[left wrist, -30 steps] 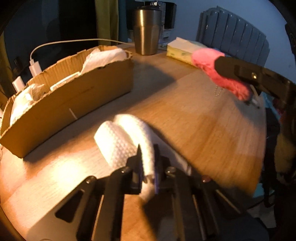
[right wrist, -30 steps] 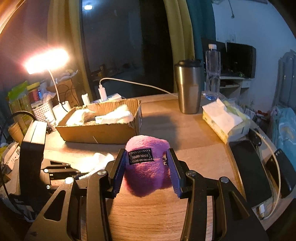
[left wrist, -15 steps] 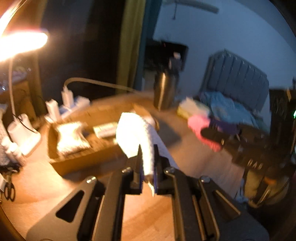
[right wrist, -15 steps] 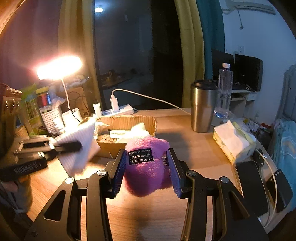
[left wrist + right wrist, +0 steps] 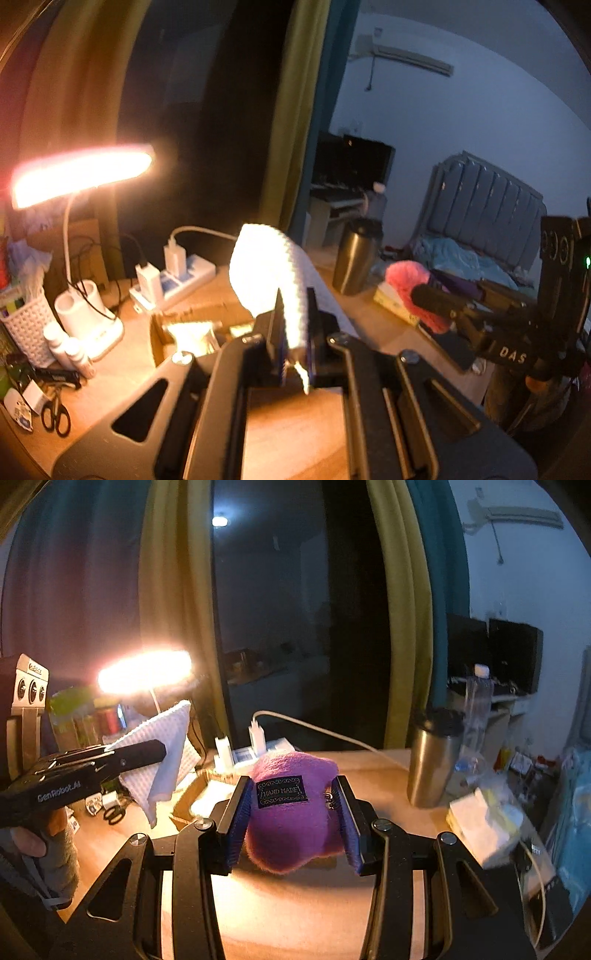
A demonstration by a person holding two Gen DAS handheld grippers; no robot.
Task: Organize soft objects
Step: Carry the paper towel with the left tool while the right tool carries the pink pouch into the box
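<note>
A: How is the white waffle cloth held?

B: It is pinched between the nearly closed jaws of the left gripper, raised above the cardboard box and lit by the desk lamp behind the box.

A: And the pink plush pouch?

B: It is clamped by the right gripper, whose jaws are spread to the pouch's width; a "HAND MADE" label is seen on it. The pouch is held in the air just right of the box, with a steel tumbler standing further right of the box on the wooden table.
</note>
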